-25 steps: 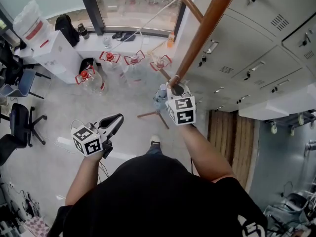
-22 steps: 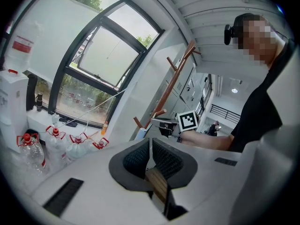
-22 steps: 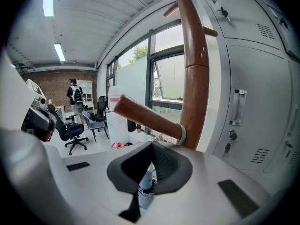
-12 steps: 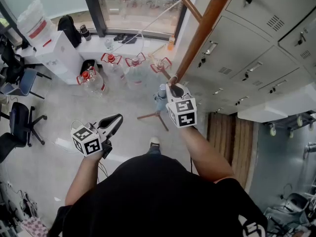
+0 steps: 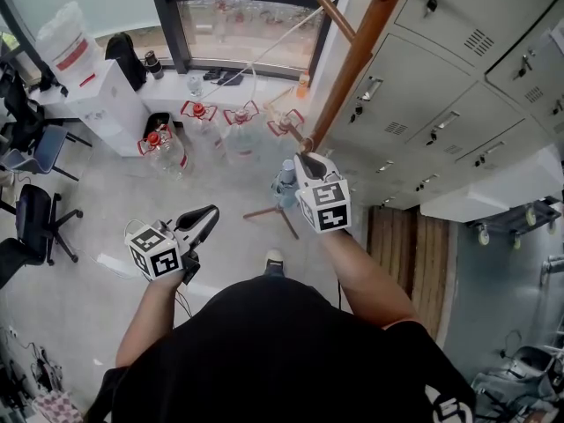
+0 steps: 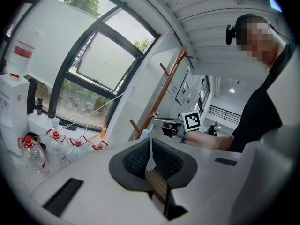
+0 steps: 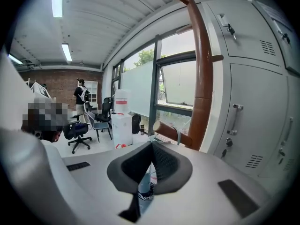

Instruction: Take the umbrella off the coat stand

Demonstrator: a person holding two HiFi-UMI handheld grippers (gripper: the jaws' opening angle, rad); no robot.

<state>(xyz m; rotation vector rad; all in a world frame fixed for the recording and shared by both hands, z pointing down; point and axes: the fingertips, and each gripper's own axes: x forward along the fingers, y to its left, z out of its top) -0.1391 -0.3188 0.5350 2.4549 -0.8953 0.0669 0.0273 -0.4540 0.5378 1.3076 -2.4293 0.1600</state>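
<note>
Umbrella [image 7: 144, 191], folded and blue-and-white, hangs just beside the brown coat stand [image 7: 199, 78], below a low peg [image 7: 166, 129] that has a thin strap [image 7: 177, 135] looped over it. My right gripper [image 7: 151, 144] is pinched shut on the umbrella's top end, right by that peg. My left gripper [image 6: 150, 142] hangs well apart and lower, its jaws closed with nothing between them.
</note>
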